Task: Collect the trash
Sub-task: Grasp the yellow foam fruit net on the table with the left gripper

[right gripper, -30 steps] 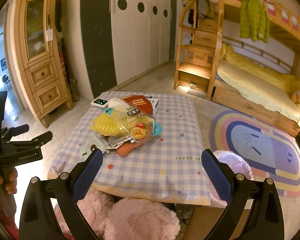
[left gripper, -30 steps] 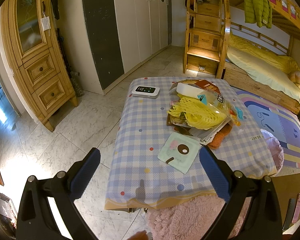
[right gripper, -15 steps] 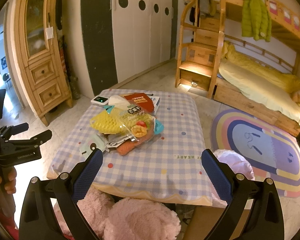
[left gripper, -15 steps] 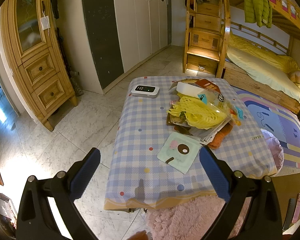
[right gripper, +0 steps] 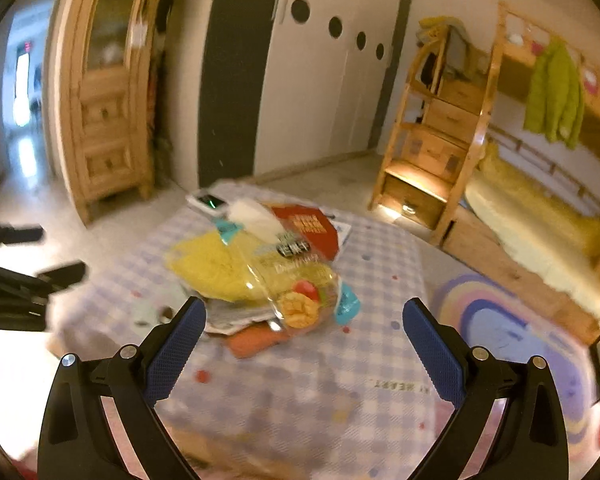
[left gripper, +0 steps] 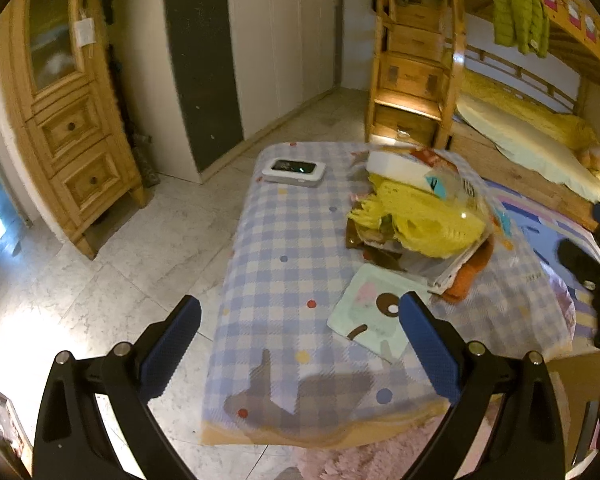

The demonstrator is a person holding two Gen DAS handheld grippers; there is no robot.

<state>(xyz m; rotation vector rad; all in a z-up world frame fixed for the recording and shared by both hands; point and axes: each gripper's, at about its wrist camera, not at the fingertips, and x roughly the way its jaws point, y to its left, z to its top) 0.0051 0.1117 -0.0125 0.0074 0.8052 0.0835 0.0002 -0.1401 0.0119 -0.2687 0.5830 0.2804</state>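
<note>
A pile of trash lies on the checked tablecloth point(left gripper: 284, 280): a yellow mesh wrapper point(left gripper: 424, 220), a clear snack bag point(right gripper: 300, 280), a red packet point(right gripper: 308, 226), a white foam piece point(left gripper: 396, 166), an orange wrapper point(right gripper: 252, 340) and papers. A pale green packet with a brown dot point(left gripper: 376, 316) lies apart, nearer the table's front. My left gripper point(left gripper: 300, 332) is open above the front of the table with nothing between its fingers. My right gripper point(right gripper: 300, 336) is open, close over the pile's near side, holding nothing.
A white device with a screen point(left gripper: 294, 168) sits at the table's far corner. A wooden cabinet point(left gripper: 68, 112) stands left, a bunk bed with stairs point(left gripper: 412, 80) at the back right. A rainbow rug point(right gripper: 512, 320) lies right of the table, and pink fluffy stools point(left gripper: 340, 456) are at its near edge.
My right gripper has moved forward toward the pile, and its view is blurred by the motion. My left gripper has shifted slightly closer over the table's front. Both stay open.
</note>
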